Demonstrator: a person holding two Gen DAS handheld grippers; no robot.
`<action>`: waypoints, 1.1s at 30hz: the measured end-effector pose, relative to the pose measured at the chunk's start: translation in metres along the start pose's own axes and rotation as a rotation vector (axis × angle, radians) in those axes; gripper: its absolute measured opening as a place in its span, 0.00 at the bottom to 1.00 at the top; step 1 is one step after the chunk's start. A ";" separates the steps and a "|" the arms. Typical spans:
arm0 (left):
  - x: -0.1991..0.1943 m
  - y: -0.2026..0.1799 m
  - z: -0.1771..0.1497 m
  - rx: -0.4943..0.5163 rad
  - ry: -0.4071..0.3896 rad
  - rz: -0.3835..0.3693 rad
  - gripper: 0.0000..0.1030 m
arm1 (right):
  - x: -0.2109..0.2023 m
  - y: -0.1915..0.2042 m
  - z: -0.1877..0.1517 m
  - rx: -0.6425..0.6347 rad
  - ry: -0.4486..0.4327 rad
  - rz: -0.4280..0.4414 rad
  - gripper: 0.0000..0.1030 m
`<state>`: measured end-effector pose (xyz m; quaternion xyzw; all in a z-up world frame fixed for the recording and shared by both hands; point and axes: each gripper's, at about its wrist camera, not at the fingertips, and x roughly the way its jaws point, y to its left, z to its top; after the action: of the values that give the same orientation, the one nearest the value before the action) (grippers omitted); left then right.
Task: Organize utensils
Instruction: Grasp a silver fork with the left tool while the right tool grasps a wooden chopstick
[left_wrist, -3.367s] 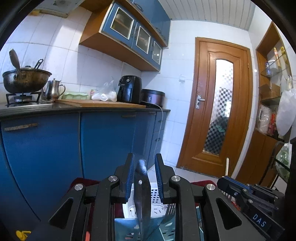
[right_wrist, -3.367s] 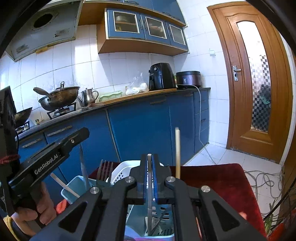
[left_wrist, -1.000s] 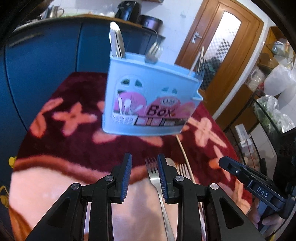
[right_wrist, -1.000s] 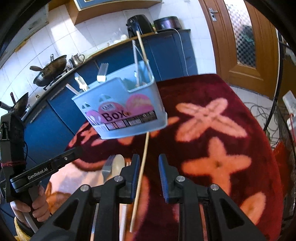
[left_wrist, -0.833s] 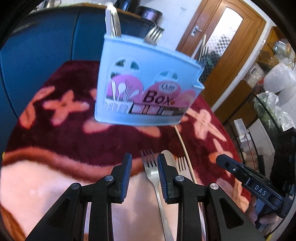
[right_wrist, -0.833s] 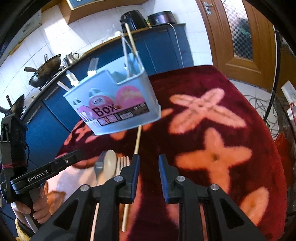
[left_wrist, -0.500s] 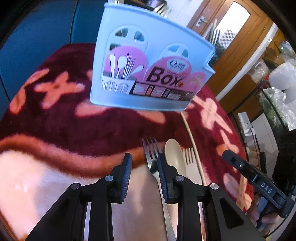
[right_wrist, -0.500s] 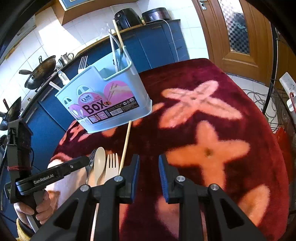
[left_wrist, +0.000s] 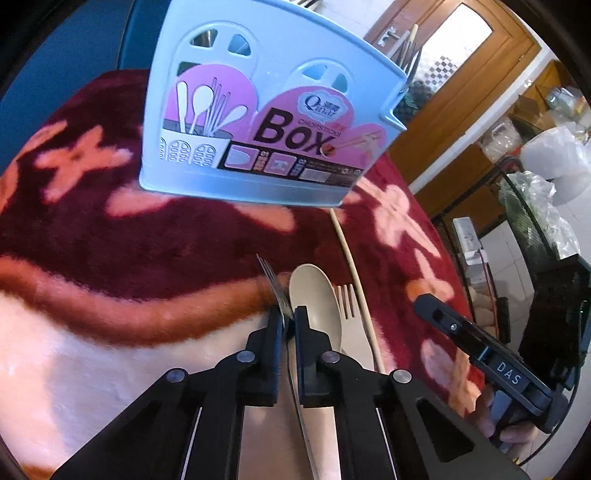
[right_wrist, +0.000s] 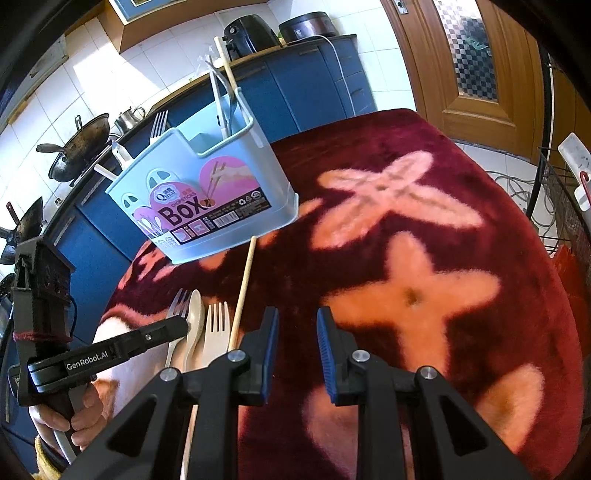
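- The red floral cloth (right_wrist: 424, 206) covers the table, a soft bed for loose cutlery.
- The blue utensil box (left_wrist: 266, 122) stands upright at the back, already holding forks and chopsticks.
- The right gripper (right_wrist: 293, 350) hovers released, jaws apart over bare cloth.
- The left gripper (left_wrist: 289, 325) is clenched on the metal fork (left_wrist: 271, 282), lying beside the beige spoon (left_wrist: 314, 299), plastic fork (left_wrist: 349, 314) and chopstick (left_wrist: 347, 254), probably bound for the box.

Metal fork (left_wrist: 271, 282) is showing glossy; spoon (left_wrist: 314, 299) matt beige plastic; chopstick (right_wrist: 242, 291) bare wood; cloth (right_wrist: 424, 229) looking plush.
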<state>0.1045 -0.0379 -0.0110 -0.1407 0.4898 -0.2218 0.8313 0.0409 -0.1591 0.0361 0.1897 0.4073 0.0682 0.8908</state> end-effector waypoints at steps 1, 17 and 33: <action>0.000 0.000 -0.001 -0.001 -0.003 0.000 0.03 | 0.000 0.000 0.000 0.000 0.001 0.000 0.23; -0.035 0.014 0.004 -0.002 -0.121 0.040 0.02 | 0.008 0.021 0.004 -0.049 0.040 0.017 0.23; -0.063 0.025 0.004 0.030 -0.238 0.050 0.02 | 0.049 0.050 0.023 -0.113 0.153 -0.003 0.23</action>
<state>0.0870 0.0160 0.0271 -0.1412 0.3874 -0.1902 0.8909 0.0920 -0.1059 0.0349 0.1329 0.4701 0.1038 0.8664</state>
